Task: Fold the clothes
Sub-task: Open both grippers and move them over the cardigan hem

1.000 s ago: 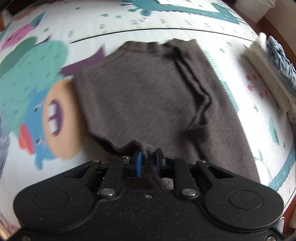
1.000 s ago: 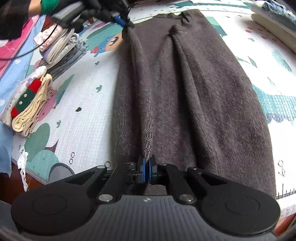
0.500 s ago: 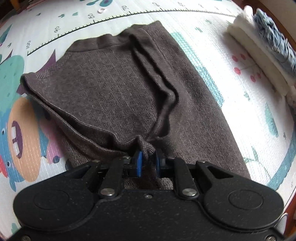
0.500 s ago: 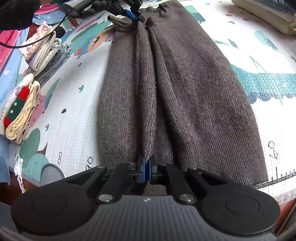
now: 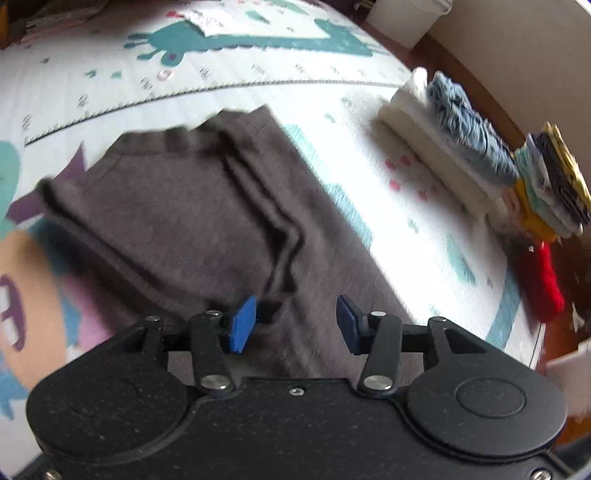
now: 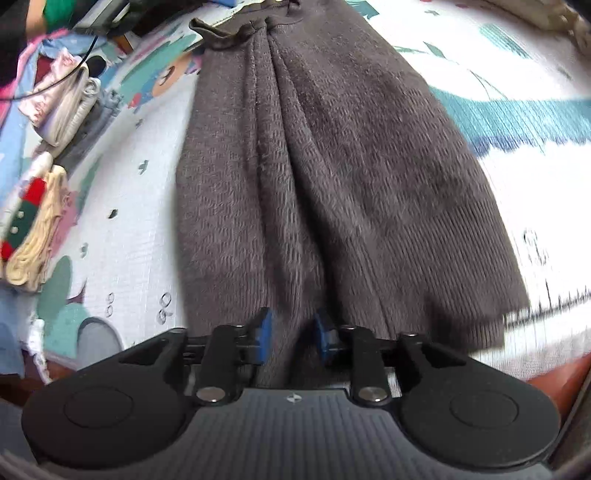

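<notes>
1. Brown knit garment (image 5: pixel 177 229): dark grey-brown, textured weave, ribbed band at far edge.
2. State: lies flat on patterned play mat (image 5: pixel 110 85), spread lengthwise, approx. rectangular.
3. Folds: long ridge/crease (image 6: pixel 273 155) runs down the middle; side panel folded inward over the body.
4. Far corner (image 6: pixel 218 33): curled up, not flat.

Sweater (image 6: pixel 332 177): brown knit cloth, matt, textured weave, slightly fuzzy. Mat (image 5: pixel 184 88): printed, matt, fine ribbed grain. Gripper (image 5: pixel 291 321) bodies: black speckled matt plastic; silver metal rivets; pads (image 5: pixel 242 325) smooth blue. At mat's right edge, towels (image 5: pixel 436 147): white and blue cloth, fluffy.
</notes>
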A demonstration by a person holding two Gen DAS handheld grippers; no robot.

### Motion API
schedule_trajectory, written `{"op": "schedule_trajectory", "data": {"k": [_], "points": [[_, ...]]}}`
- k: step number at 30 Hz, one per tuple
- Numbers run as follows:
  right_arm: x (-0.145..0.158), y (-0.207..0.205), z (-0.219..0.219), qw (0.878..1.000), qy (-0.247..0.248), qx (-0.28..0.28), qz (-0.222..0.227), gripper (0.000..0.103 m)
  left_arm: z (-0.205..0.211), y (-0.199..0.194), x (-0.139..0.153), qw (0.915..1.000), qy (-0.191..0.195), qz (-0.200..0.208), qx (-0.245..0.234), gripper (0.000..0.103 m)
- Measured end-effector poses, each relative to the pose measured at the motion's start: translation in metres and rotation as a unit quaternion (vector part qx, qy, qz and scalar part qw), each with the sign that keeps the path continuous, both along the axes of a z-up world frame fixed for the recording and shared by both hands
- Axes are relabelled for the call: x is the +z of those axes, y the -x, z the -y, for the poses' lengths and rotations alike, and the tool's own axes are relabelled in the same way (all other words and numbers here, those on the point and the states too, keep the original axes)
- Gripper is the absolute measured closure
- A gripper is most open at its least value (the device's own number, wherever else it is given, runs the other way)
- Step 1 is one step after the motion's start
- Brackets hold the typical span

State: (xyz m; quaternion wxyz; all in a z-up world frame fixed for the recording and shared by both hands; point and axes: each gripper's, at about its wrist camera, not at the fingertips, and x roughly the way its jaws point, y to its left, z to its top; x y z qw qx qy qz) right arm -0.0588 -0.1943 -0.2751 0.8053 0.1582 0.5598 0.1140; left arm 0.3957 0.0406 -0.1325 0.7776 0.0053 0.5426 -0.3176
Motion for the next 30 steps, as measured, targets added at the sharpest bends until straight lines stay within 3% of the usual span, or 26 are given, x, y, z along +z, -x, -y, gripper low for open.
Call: {"op": "schedule_trajectory", "data": {"k": [6, 10, 13, 15, 20, 22, 26, 30], "points": [[0.008, 0.016, 0.0, 0.998, 0.06, -0.003, 0.007, 0.07, -0.006, 0.039, -0.02, 0.9937, -0.035, -0.018, -0.105, 0.056], [0.02, 0.012, -0.022, 0.993, 0.093, 0.05, 0.048, 0.07, 0.003, 0.056, -0.036, 0.9847, -0.054, -0.016, -0.165, 0.057], [0.033, 0.007, -0.044, 0.985, 0.11, 0.098, 0.087, 0.07, 0.004, 0.06, -0.042, 0.9831, -0.048, -0.022, -0.175, 0.057], [0.037, 0.002, -0.055, 0.98, 0.123, 0.119, 0.102, 0.07, 0.004, 0.063, -0.043, 0.9833, -0.044, -0.016, -0.176, 0.057], [0.038, -0.013, -0.056, 0.978, 0.146, 0.105, 0.11, 0.068, 0.01, 0.061, -0.043, 0.9891, -0.025, 0.007, -0.145, 0.057], [0.04, -0.021, -0.048, 0.974, 0.168, 0.098, 0.119, 0.068, 0.012, 0.056, -0.036, 0.9928, -0.021, 0.039, -0.111, 0.057], [0.034, -0.033, -0.033, 0.967, 0.199, 0.099, 0.128, 0.068, 0.021, 0.038, -0.039, 0.9961, -0.039, 0.065, -0.044, 0.057], [0.02, -0.038, -0.027, 0.97, 0.197, 0.104, 0.095, 0.068, 0.04, 0.037, -0.053, 0.9957, -0.041, 0.057, -0.06, 0.058]]}}
